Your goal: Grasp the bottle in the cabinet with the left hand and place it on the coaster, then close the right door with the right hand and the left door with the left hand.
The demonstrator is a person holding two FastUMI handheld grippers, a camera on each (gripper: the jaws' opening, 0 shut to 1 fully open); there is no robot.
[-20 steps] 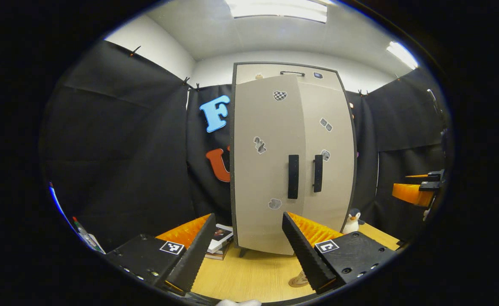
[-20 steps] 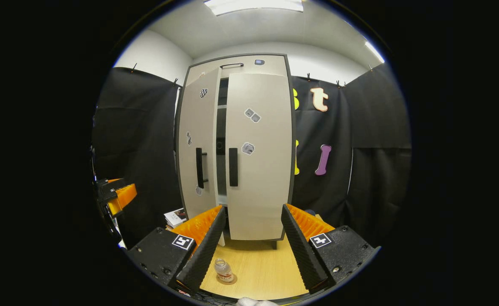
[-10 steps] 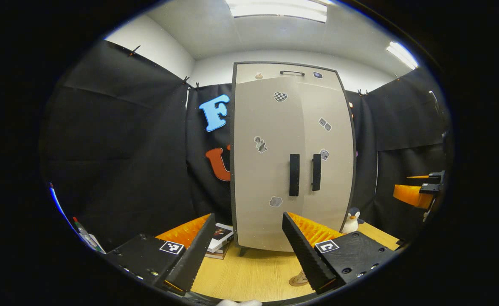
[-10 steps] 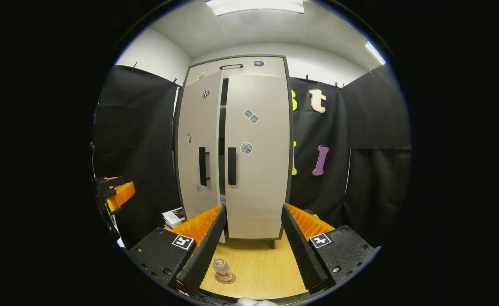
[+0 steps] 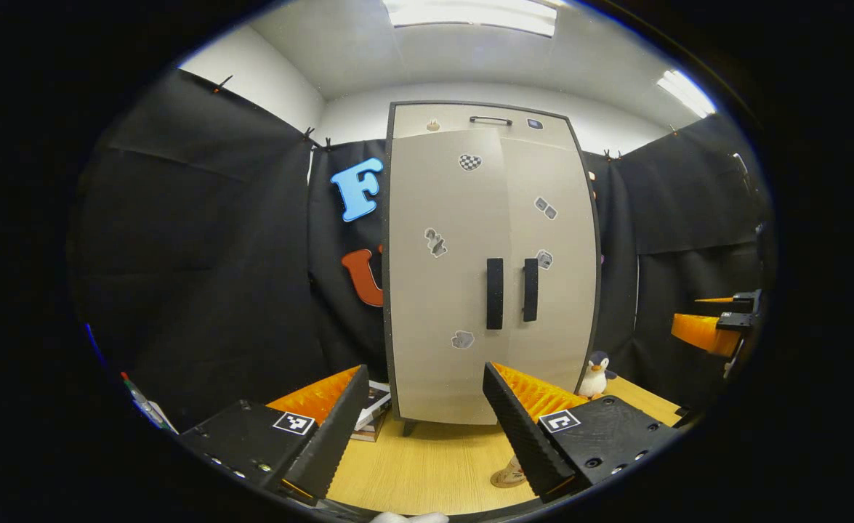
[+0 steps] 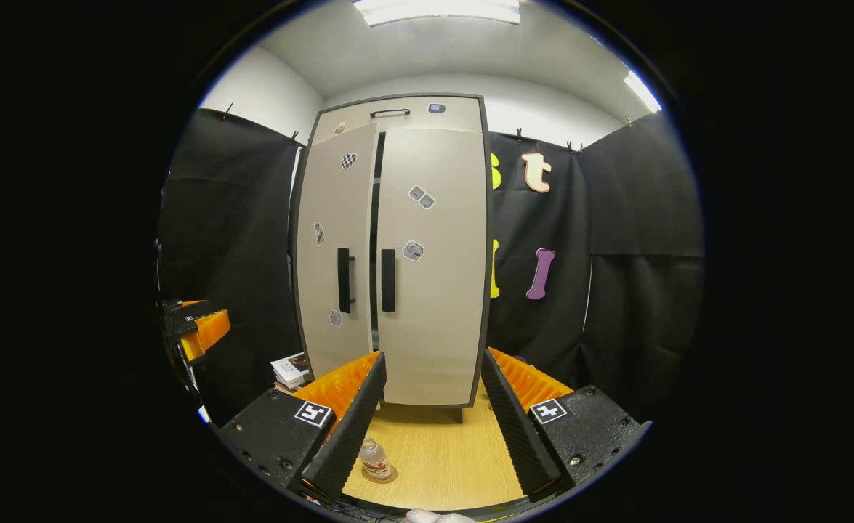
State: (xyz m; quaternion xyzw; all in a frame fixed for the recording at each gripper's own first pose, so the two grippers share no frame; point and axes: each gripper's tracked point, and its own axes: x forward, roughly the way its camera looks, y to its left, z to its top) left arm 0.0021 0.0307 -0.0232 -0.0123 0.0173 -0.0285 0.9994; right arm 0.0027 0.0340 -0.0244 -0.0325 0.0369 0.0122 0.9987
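Note:
A tall beige cabinet stands on the wooden table, its two black handles side by side. Its right door lies flush. The left door sits nearly flush, with a thin dark slit between the two in the right gripper view. A small clear bottle stands on a round brown coaster near the table's front; the coaster also peeks out beside a finger in the left gripper view. My left gripper and right gripper both hang open and empty, well back from the cabinet.
A stack of books lies left of the cabinet's foot and a toy penguin stands at its right. The right gripper shows at the far right of the left gripper view, the left gripper at the right view's left edge.
The left door has swung inward, narrowing the gap between the doors to a thin slit. Both grippers stayed open, back from the cabinet, with little movement.

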